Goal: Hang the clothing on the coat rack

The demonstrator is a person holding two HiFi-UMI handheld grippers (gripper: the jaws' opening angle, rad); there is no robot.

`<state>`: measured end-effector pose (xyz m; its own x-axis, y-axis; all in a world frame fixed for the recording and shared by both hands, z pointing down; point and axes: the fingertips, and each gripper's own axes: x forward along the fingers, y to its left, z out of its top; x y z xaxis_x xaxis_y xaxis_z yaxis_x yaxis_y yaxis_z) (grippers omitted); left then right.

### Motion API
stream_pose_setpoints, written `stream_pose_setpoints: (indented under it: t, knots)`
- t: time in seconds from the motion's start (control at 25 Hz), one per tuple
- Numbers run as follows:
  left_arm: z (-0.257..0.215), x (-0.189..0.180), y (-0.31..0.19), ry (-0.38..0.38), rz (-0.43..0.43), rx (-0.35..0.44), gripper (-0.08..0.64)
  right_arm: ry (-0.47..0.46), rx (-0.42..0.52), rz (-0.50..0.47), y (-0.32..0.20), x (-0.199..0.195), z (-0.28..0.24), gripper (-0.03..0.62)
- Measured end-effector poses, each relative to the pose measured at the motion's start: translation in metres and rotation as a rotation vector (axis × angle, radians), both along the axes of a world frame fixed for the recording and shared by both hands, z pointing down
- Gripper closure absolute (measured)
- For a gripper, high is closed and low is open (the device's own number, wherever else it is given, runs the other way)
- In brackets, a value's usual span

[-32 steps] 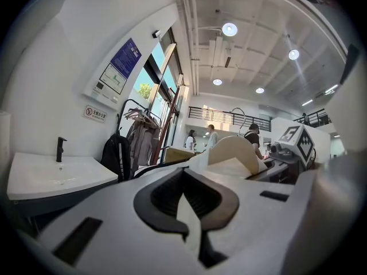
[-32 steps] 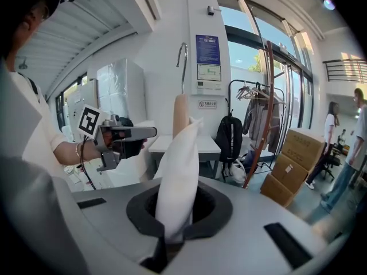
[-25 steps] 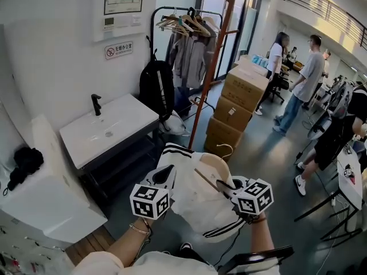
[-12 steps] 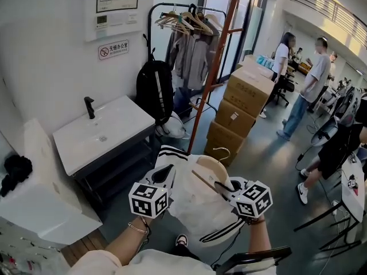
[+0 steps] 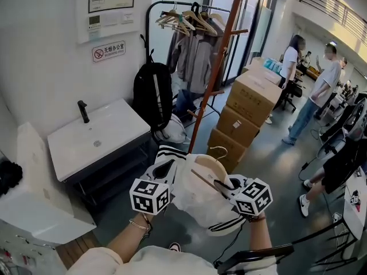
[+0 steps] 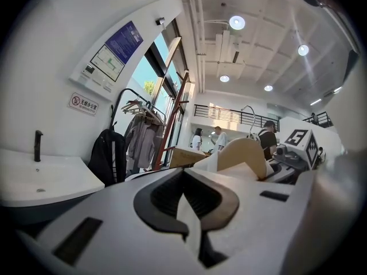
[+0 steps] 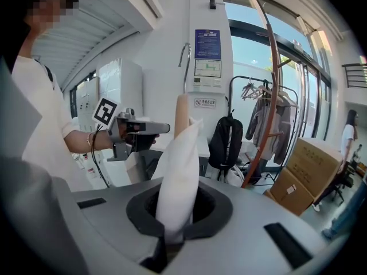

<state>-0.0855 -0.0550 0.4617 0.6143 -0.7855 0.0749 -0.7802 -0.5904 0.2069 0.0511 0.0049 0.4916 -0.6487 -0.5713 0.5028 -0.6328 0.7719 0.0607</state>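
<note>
Left gripper [image 5: 166,170] and right gripper [image 5: 221,184] jaws clamped on white garment [image 5: 196,203], grey floor [image 5: 269,153], coat rack [image 5: 215,79], white sink [image 5: 92,140]

Garment [image 5: 198,196] nearer the coat rack [image 5: 207,96].

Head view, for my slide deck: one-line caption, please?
Left tongs and right tongs grip a white garment on its hanger, coat rack ahead.

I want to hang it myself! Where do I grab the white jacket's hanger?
Grip the wooden hanger by both sloping shoulders, through the white jacket, one from each side. Its hook sticks up between, so it probably stays free for hanging.
</note>
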Motion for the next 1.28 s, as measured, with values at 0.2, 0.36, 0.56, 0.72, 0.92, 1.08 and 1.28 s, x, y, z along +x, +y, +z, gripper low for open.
stream_pose_setpoints:
  t: [0.2, 0.36, 0.56, 0.72, 0.92, 1.08, 1.28]
  knots:
    - [0.001, 0.022, -0.028, -0.010, -0.015, 0.004, 0.552, 0.003, 0.000, -0.015, -0.034, 0.023, 0.001, 0.568]
    - [-0.001, 0.035, -0.048, -0.020, -0.030, 0.011, 0.552, -0.002, 0.005, -0.023, -0.058, 0.039, 0.001, 0.568]
    - [0.000, 0.049, -0.067, -0.041, -0.040, 0.018, 0.552, -0.017, 0.002, -0.029, -0.080, 0.055, 0.008, 0.568]
    - [0.003, 0.057, -0.077, -0.065, -0.041, 0.011, 0.552, -0.027, -0.002, -0.025, -0.096, 0.064, 0.010, 0.568]
    - [0.004, 0.060, -0.093, -0.079, -0.045, 0.013, 0.552, -0.042, -0.005, -0.015, -0.112, 0.069, 0.015, 0.568]
    - [0.007, 0.065, -0.109, -0.069, -0.045, 0.017, 0.552, -0.056, -0.018, -0.003, -0.122, 0.070, 0.024, 0.568]
    - [0.008, 0.075, -0.136, -0.047, -0.026, 0.026, 0.552, -0.026, -0.028, 0.007, -0.145, 0.071, 0.029, 0.568]
